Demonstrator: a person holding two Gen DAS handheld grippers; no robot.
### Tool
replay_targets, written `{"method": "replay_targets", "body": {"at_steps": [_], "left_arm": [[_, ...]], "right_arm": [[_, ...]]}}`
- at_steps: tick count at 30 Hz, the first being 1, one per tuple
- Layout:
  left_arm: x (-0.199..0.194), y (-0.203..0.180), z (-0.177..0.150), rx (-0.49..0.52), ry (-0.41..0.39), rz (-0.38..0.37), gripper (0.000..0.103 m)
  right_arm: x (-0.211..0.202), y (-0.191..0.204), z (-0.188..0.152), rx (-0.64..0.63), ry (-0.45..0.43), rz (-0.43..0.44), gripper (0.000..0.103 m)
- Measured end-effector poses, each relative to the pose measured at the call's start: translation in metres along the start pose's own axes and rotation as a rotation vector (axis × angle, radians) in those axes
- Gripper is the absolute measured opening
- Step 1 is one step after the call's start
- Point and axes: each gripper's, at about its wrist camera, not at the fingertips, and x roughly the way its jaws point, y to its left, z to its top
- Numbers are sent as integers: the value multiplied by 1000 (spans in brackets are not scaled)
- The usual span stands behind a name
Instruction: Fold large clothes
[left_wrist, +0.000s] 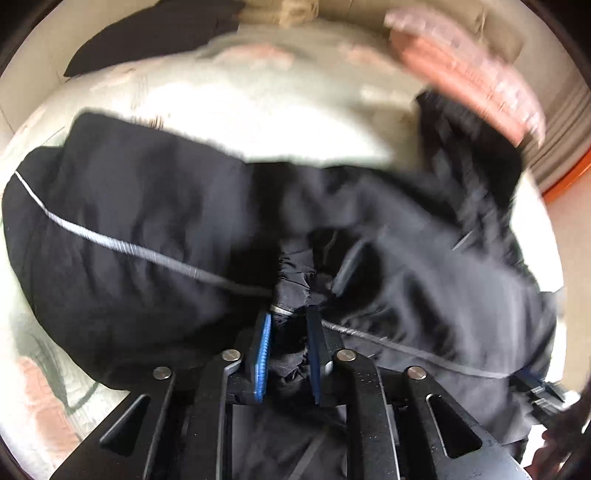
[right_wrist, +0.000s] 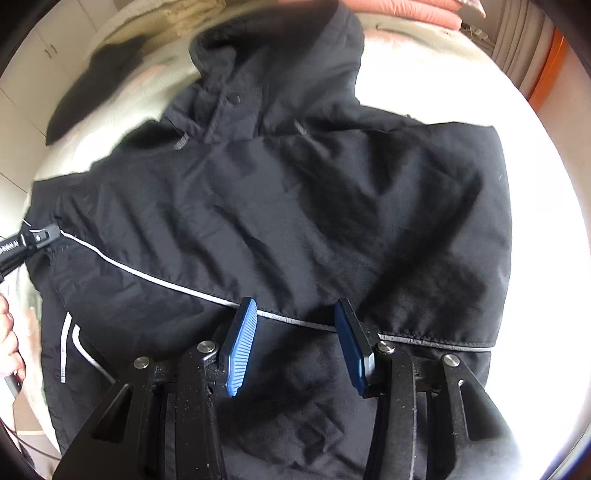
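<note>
A large black jacket (right_wrist: 295, 206) with grey reflective piping lies on a pale bed, its collar at the far side. My right gripper (right_wrist: 295, 306) is open, its blue pads (right_wrist: 240, 347) standing apart just over the piping near the jacket's near edge. My left gripper (left_wrist: 288, 314) is shut on a bunched fold of the jacket (left_wrist: 147, 229) at the piping; the view is blurred by motion. The left gripper also shows in the right wrist view (right_wrist: 37, 236) at the jacket's left edge.
The bed cover (left_wrist: 258, 110) is pale with pink and green patterning. Another dark garment (right_wrist: 92, 92) lies at the far left of the bed. Pink folded bedding (right_wrist: 424, 11) lies at the far right. An orange edge (right_wrist: 550, 66) and a curtain stand to the right.
</note>
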Motion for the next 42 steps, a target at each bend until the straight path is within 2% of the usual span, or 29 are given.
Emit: {"method": "replay_targets", "body": {"at_steps": [3, 5, 7, 9, 11, 13, 15, 17, 18, 20, 22, 24, 26, 29, 31, 33, 35, 36, 37, 38, 40, 42], "left_arm": [[2, -19, -8, 92, -32, 91, 33], [-8, -25, -6, 117, -26, 122, 41], [-29, -27, -3, 99, -63, 120, 47], [-52, -31, 2, 96, -107, 96, 57], [-67, -44, 4, 112, -139, 37, 73], [-62, -61, 8, 132, -123, -40, 74], [-34, -78, 10, 149, -56, -69, 74], [0, -84, 7, 160, 11, -23, 74], [16, -83, 5, 155, 34, -3, 74], [29, -86, 0, 182, 21, 33, 75], [28, -95, -3, 224, 11, 91, 75], [24, -99, -3, 225, 21, 110, 75], [6, -96, -4, 203, 22, 88, 73], [-31, -87, -17, 169, -25, 42, 74], [-44, -82, -33, 144, -13, 6, 74], [-38, -81, -45, 129, 17, -14, 74], [-20, -78, -56, 133, 51, 0, 74], [-7, -76, -60, 135, 76, 14, 74], [7, -73, -64, 135, 94, 17, 81], [14, -70, -66, 124, 68, 22, 91], [21, -68, -63, 105, 57, 12, 94], [17, -66, -62, 93, 60, -1, 93]], "right_arm": [[5, -7, 5, 39, 17, 43, 52], [2, -14, 11, 72, 47, 77, 52], [-9, -15, 16, 60, 41, 65, 51], [-35, -13, 19, 13, -33, 17, 51], [-50, -13, 26, -9, -91, -39, 52], [-44, -20, 35, 2, -91, -86, 54], [-20, -34, 45, 10, -56, -116, 54], [7, -43, 49, -4, 6, -111, 54], [8, -45, 48, -7, -11, -97, 54], [7, -42, 46, -30, -22, -108, 54], [6, -39, 42, -43, -36, -122, 55], [0, -34, 41, -62, -28, -139, 55], [-18, -28, 33, -68, -15, -112, 55], [-65, -9, 11, -91, -75, -2, 55], [-76, 11, -11, -129, -77, 12, 55], [-63, 23, -30, -135, -45, -10, 55], [-37, 25, -38, -125, 22, -35, 55], [-30, 24, -44, -117, 8, -36, 55], [-32, 27, -45, -122, -18, -36, 56], [-31, 29, -46, -129, -21, -42, 57], [-32, 30, -46, -121, -18, -48, 58], [-37, 32, -49, -110, -11, -55, 59]]}}
